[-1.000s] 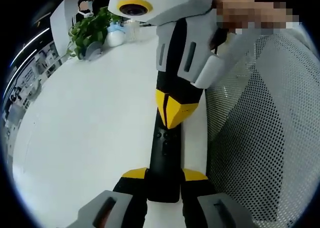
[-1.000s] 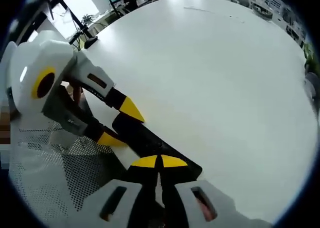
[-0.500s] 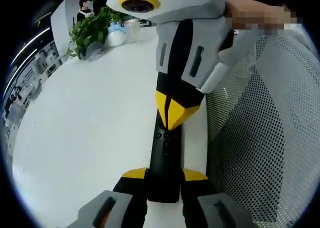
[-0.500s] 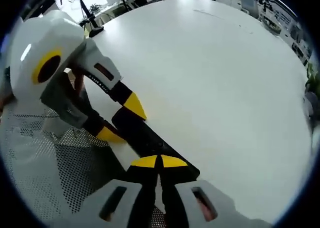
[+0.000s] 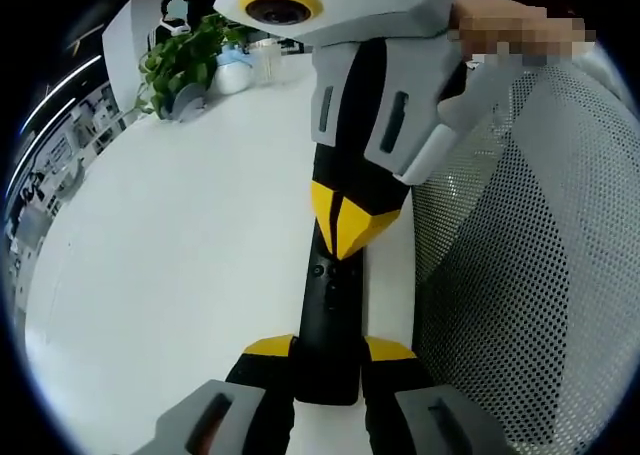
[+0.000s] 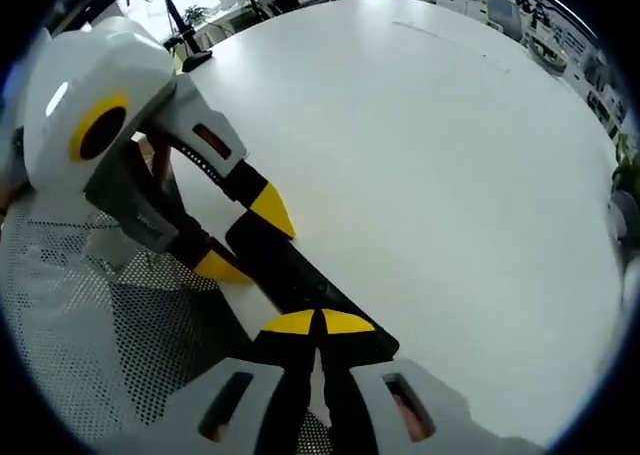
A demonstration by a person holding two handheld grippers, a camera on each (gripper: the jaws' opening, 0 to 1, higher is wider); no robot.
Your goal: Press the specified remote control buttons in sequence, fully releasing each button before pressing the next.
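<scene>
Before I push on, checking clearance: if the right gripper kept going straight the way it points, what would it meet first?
The remote: the right gripper, jaws closed, is tip-down over it, at or near contact. Depth is unclear. The left gripper holds the far end.

We see a black remote control [image 5: 328,320] lying lengthwise on a white table [image 5: 180,245], its near end clamped between the yellow-tipped jaws of the left gripper [image 5: 328,349]. The right gripper [image 5: 350,220] enters from above, its yellow tips drawn together to a point that meets the remote's upper face just above a small group of buttons. To the right we note a grey mesh chair back [image 5: 530,275]. At the table's far edge stands a green potted plant [image 5: 180,60].
</scene>
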